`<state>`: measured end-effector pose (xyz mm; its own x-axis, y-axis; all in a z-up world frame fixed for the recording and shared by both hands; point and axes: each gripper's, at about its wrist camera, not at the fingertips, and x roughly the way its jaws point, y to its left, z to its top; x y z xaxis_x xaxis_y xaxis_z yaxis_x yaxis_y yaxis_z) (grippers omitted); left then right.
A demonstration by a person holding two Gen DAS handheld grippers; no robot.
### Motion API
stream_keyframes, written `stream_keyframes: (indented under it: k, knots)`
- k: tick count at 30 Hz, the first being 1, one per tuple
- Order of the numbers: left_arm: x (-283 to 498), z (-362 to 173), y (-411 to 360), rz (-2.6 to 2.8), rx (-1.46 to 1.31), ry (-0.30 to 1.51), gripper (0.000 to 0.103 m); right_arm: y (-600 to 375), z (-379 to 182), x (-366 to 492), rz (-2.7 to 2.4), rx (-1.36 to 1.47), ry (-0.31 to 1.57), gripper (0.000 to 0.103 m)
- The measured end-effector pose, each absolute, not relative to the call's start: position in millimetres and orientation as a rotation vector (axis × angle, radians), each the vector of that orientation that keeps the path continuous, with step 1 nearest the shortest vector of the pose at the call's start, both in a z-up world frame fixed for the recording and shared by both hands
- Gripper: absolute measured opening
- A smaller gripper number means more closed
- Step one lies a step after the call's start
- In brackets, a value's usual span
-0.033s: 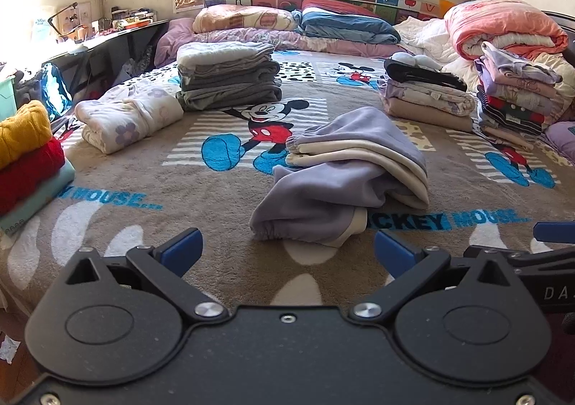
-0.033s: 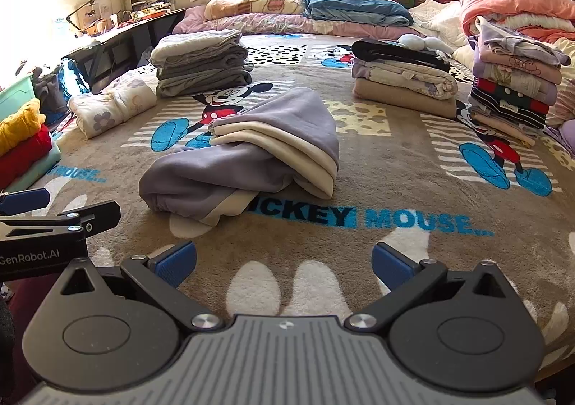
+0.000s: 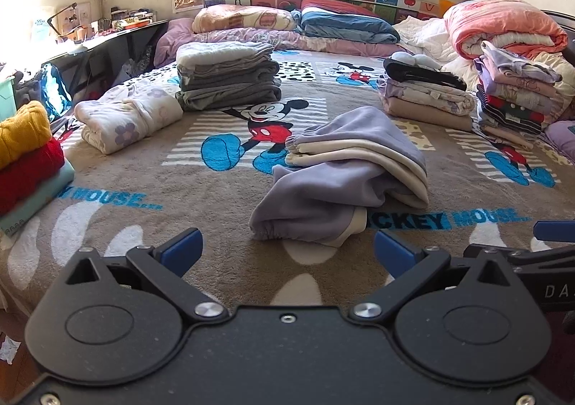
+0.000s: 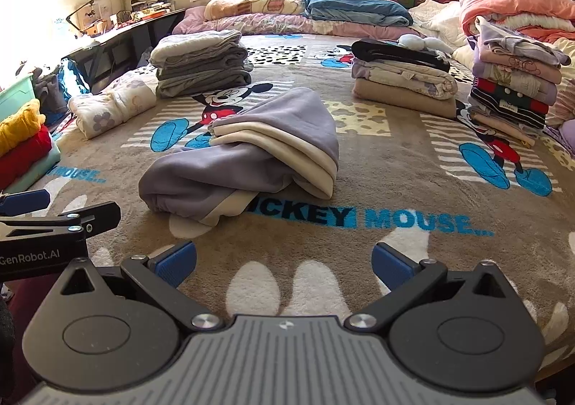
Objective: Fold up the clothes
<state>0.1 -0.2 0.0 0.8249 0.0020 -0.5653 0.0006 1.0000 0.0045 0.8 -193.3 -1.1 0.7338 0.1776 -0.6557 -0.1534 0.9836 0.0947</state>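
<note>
Item one: lilac and cream garment [image 3: 345, 178], loosely folded over on itself, lying mid-bed on the Mickey Mouse blanket [image 3: 201, 225], at 12 o'clock from my left fingers [image 3: 287, 254] and at 11 o'clock from my right fingers [image 4: 284, 261]. Both pairs stand wide apart with nothing between them, short of the garment and not touching it; only bare blanket lies between.

Surroundings, working outward:
- Grey folded stack [image 3: 228, 76], at 11 o'clock beyond the garment, well apart from it.
- White floral bundle [image 3: 125, 117], at 10 o'clock, just beside the grey stack.
- Yellow, red and mint knit pile [image 3: 25, 157], at 9 o'clock, on the bed's left edge.
- Beige and floral stack [image 3: 427, 99] with a black piece on top, at 1 o'clock.
- Tall mixed stack [image 3: 517, 95], lilac, pink and striped, at 2 o'clock, just beside the previous one.
- Pink quilt roll [image 3: 503, 23], behind the tall stack.
- Pillows and blue folded bedding [image 3: 345, 23], at 12 o'clock along the alphabet headboard.
- Dark desk tabletop [image 3: 107, 41], at 10 o'clock off the bed, carrying small clutter too blurred for me to itemise.

Containers: green bin [image 4: 16, 95] at far left; its contents are hidden from me.
</note>
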Motion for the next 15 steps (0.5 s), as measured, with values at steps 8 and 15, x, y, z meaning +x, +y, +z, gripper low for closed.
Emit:
stream_keyframes:
  k: [8,15]
  knots:
    - [-1.4,-0.7,-1.1,-0.009,-0.010,0.610,0.103,-193.2,-0.4,0.8,0.185,0.022,0.716,0.103]
    - [1.1,-1.5,-0.7,-0.004,-0.016,0.621,0.103,-195.4,-3.4,-2.4,0.191,0.033,0.712,0.103]
